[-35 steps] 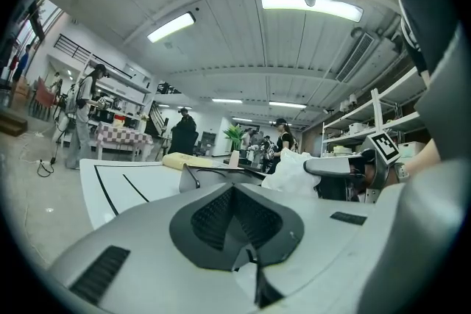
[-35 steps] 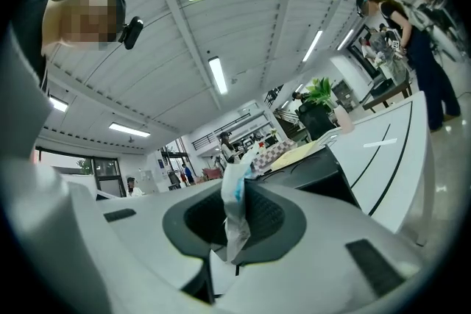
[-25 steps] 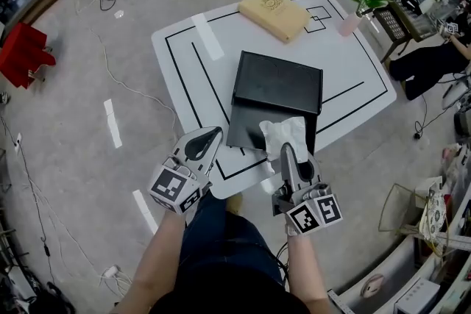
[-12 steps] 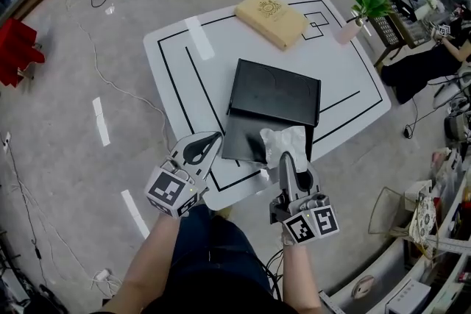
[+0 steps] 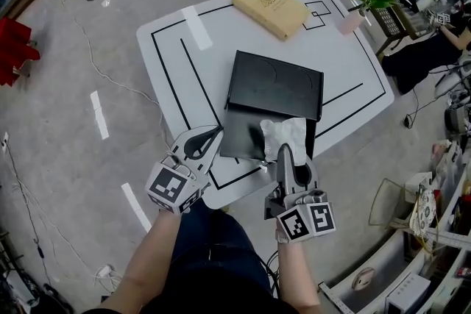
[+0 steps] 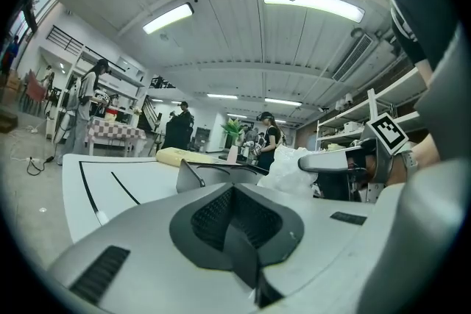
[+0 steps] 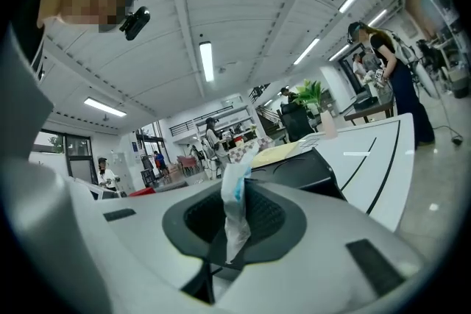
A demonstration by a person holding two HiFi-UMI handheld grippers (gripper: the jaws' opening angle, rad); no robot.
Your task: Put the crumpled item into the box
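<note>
The white counter with black line markings [image 5: 169, 48] fills the middle of the head view. Its near edge runs close under both grippers, so anything released early may land on the counter's lip or go over it to the floor. On it lies the flat black rectangular box [image 5: 276, 84], which appears to lie open, its lid laid back toward the top of the frame and the open half nearer the person. Nothing steadies the box, so a nudge against its near wall could slide it across the smooth counter. If the lid is only leaning, a knock could tip it shut. The crumpled white papery item [image 5: 283, 132] hangs at the lower right of the box's open half, over or just at its rim. Whether it touches the box cannot be told. It looks light and springy, so it may catch on the wall, puff back up, or end up draped half outside. The right gripper [image 5: 285, 152] pinches only a thin fold of the item between its nearly closed jaws, a hold that could slip or tear loose with a quick move. The left gripper [image 5: 215, 132], at the lower left of the box, has its jaws pressed together on nothing and offers no support.
</note>
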